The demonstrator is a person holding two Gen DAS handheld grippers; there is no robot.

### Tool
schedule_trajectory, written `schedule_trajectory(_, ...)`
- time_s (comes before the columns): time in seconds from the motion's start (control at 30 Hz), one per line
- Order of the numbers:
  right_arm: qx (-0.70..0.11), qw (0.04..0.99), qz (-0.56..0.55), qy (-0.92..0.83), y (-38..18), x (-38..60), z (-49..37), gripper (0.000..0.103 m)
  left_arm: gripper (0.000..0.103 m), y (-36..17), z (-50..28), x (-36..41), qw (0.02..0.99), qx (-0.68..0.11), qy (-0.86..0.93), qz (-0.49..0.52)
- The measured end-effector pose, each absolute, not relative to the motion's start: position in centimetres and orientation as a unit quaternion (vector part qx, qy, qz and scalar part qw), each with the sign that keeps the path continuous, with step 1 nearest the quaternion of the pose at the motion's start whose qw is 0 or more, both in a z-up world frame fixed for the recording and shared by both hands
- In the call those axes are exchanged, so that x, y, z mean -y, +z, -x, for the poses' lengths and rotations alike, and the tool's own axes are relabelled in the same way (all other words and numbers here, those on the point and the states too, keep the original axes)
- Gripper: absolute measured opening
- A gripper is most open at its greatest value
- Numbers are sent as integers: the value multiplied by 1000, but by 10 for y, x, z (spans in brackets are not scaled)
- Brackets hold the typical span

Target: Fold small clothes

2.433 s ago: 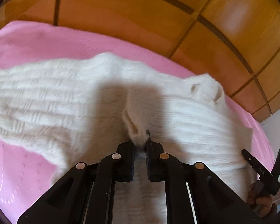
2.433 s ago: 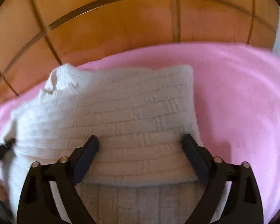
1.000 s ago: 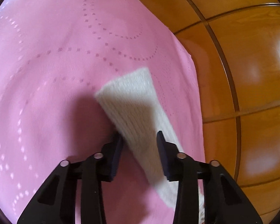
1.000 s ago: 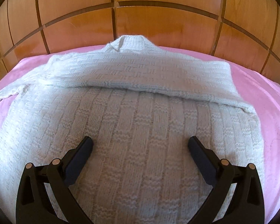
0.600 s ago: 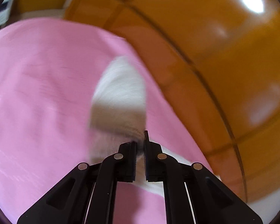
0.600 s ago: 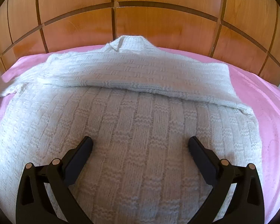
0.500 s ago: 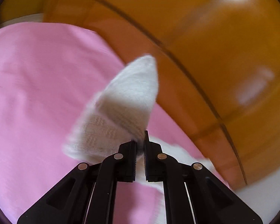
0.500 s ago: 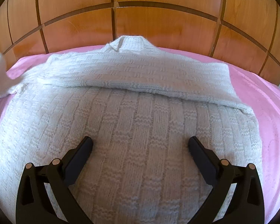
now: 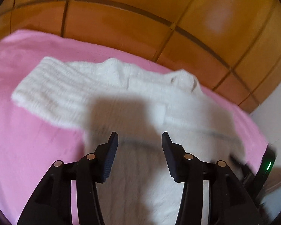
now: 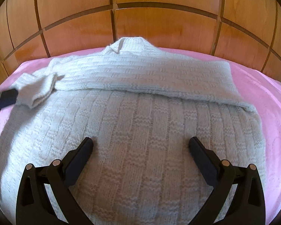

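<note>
Sweater half folded: one sleeve across chest beyond spread, empty right gripper, other sleeve bunched beyond opening, empty left gripper, body unfolded.

You're in a home bedroom: a bed spread with a soft pink patterned sheet stands against a glossy orange-brown wooden headboard divided into square panels, with a white wall beside it.

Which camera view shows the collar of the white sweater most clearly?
The right wrist view: the collar is sharp there, centred at the sweater's far edge by the wooden headboard. The left wrist view shows it only blurred, toward the right.
</note>
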State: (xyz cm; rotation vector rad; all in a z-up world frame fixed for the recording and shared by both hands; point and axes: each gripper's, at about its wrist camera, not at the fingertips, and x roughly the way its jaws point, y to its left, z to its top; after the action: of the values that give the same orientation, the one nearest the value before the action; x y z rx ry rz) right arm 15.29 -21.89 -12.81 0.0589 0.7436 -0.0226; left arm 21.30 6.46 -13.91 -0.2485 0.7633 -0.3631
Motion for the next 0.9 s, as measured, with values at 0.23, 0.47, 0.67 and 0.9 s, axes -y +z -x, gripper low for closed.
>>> schedule_trajectory(0.23,-383,912,-123,85,-99,217,-167,68,47,-171,-175,-81,910,-368,-158,104)
schedule_trajectory(0.47,-455,839,-197,223,-99,150,-233,57,54,-180,-176,-71,921,-348,-157,84)
schedule_trajectory(0.67,-473,844,-149,205,-106,92,-267,27,54,-182,-177,-74,922,-339,-161,97)
schedule_trajectory(0.9,-384,888,-133,217,-35,103,-244,6,58,-183,-176,-74,922,-337,-165,94)
